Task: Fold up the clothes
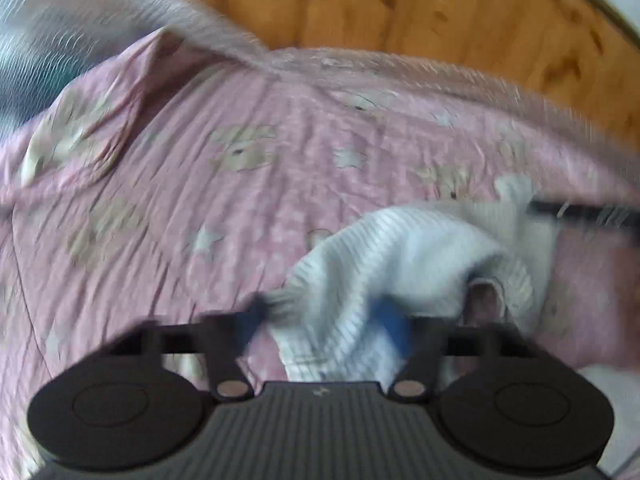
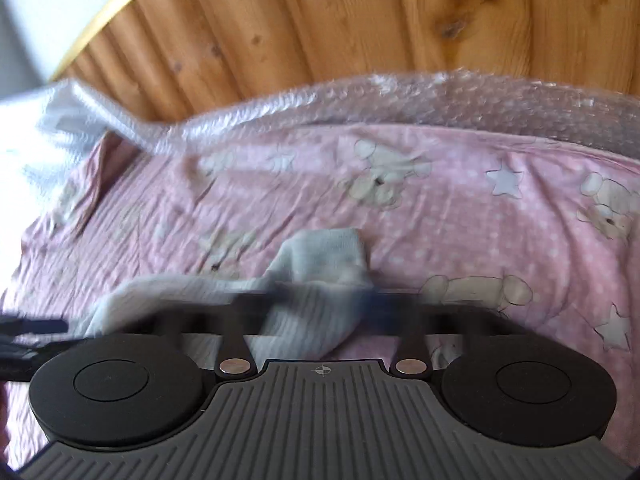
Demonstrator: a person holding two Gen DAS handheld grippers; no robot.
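Observation:
A white ribbed garment is bunched over a pink bed sheet printed with bears and stars. My left gripper has its blue-padded fingers partly apart, with the cloth packed between them and hanging toward the camera. In the right wrist view the same garment fills the gap of my right gripper, whose fingers are blurred. The cloth stretches from one gripper to the other. The right gripper shows as a dark bar at the garment's far end. The left gripper shows at the edge of the right view.
Bubble wrap lies along the far edge of the sheet, against a wooden plank wall. A turned-up corner of the sheet sits at the far left. Both views are motion-blurred.

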